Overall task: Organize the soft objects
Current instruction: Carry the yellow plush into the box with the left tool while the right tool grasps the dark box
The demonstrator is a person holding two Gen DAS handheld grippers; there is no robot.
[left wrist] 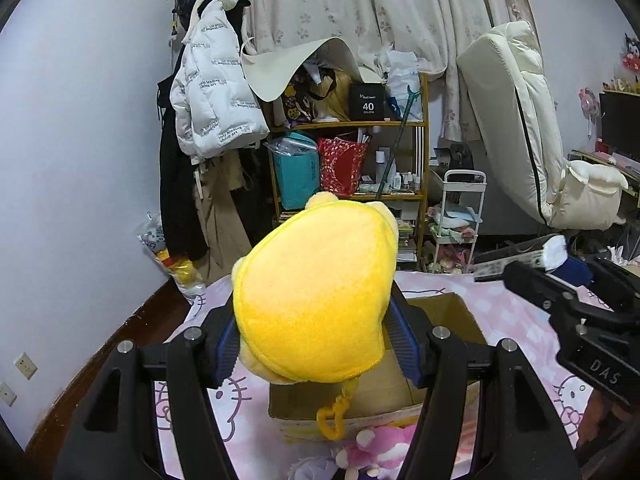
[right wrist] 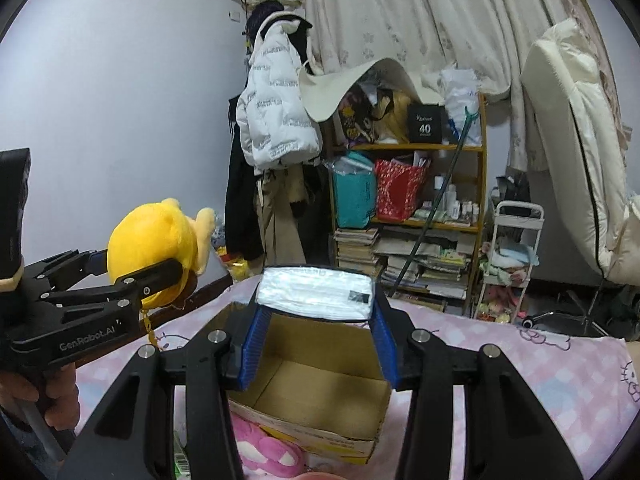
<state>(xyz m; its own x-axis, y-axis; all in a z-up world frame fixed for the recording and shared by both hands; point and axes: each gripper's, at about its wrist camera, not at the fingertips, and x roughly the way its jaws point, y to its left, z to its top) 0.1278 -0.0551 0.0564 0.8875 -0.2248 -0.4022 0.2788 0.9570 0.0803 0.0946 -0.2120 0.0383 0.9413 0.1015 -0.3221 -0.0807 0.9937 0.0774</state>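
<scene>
My left gripper [left wrist: 312, 340] is shut on a yellow plush toy [left wrist: 316, 300] with a yellow clip chain hanging below it, held above the open cardboard box [left wrist: 460, 312] on the pink bed. The same toy [right wrist: 156, 248] and left gripper [right wrist: 132, 276] show at the left of the right wrist view. My right gripper [right wrist: 316, 332] is shut on a white plastic tissue pack [right wrist: 316, 292], held above the far side of the box [right wrist: 320, 400], whose inside looks bare. A pink plush [left wrist: 380, 448] lies in front of the box, also seen in the right wrist view [right wrist: 264, 452].
The pink Hello Kitty bedsheet [right wrist: 520, 360] covers the bed. Beyond the bed stand a cluttered wooden shelf [right wrist: 412, 184], hanging coats [right wrist: 276, 120], a white trolley [right wrist: 516, 256] and a cream mattress [right wrist: 576, 140] leaning on the curtain. The right gripper body [left wrist: 580, 312] is at the right.
</scene>
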